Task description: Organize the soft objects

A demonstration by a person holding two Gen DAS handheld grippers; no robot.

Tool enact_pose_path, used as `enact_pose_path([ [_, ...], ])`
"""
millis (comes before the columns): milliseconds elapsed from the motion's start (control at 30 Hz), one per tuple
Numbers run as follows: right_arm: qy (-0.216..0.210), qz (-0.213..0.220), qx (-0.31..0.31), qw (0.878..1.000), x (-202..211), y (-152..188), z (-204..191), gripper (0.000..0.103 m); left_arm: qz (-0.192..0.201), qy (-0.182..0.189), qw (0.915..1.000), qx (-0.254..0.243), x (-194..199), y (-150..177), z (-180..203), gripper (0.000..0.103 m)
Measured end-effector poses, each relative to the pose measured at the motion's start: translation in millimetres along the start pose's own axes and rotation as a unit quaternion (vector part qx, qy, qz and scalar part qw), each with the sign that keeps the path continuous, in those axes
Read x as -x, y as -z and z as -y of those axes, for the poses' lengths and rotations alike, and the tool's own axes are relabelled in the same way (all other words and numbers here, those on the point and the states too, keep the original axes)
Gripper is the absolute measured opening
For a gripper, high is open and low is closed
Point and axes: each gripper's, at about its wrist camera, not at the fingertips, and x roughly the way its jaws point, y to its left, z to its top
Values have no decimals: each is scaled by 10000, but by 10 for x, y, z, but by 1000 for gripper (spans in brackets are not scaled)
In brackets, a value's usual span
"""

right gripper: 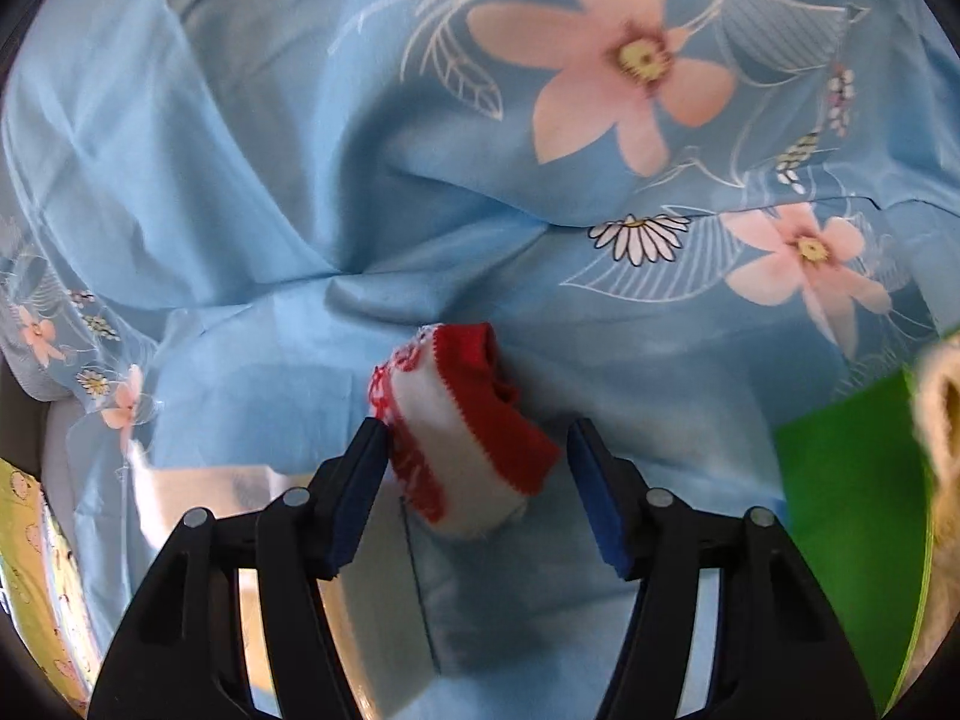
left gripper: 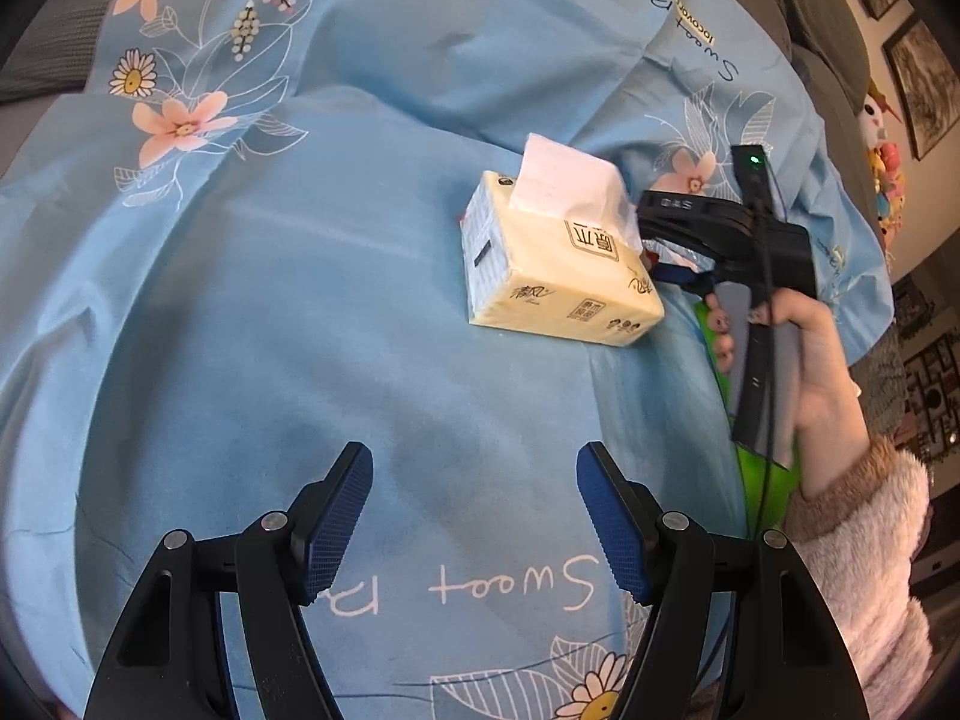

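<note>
A rolled red-and-white sock (right gripper: 456, 420) lies on the light blue floral sheet (right gripper: 240, 180). My right gripper (right gripper: 477, 429) straddles it from above, open. The left pad (right gripper: 366, 468) touches the sock's side, while a gap shows between the sock and the right pad (right gripper: 600, 492). In the left wrist view my left gripper (left gripper: 474, 462) hangs open over bare sheet (left gripper: 300, 300) with nothing between its fingers. Beyond it sits a pale yellow tissue pack (left gripper: 558, 264) with a white tissue sticking up. A hand (left gripper: 822, 360) in a fluffy pink sleeve holds the right gripper's black body just right of the pack.
A bright green flat object (right gripper: 852, 510) lies at the right, also showing under the hand as a green strip (left gripper: 768, 492). Something beige and fluffy (right gripper: 942, 420) sits at the right edge. A yellow-green patterned item (right gripper: 30, 570) is at the lower left. Picture frames (left gripper: 924, 84) hang on the far wall.
</note>
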Motion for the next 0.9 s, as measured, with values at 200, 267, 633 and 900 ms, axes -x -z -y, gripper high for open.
enact_pose_path([
  [200, -206, 77, -43, 9997, -2, 47, -26, 34, 42, -116, 9999, -50, 50, 27, 30, 71],
  [267, -225, 138, -184, 9995, 118, 104, 25, 32, 51, -87, 9999, -3, 87, 40, 29, 71],
  [633, -431, 547, 61, 9975, 1283, 1028, 33, 33, 198, -231, 9995, 63, 347, 231, 61, 71],
  [900, -1381, -94, 146, 9903, 1292, 1978, -240, 34, 175, -374, 9991, 101, 436, 446, 61, 71],
])
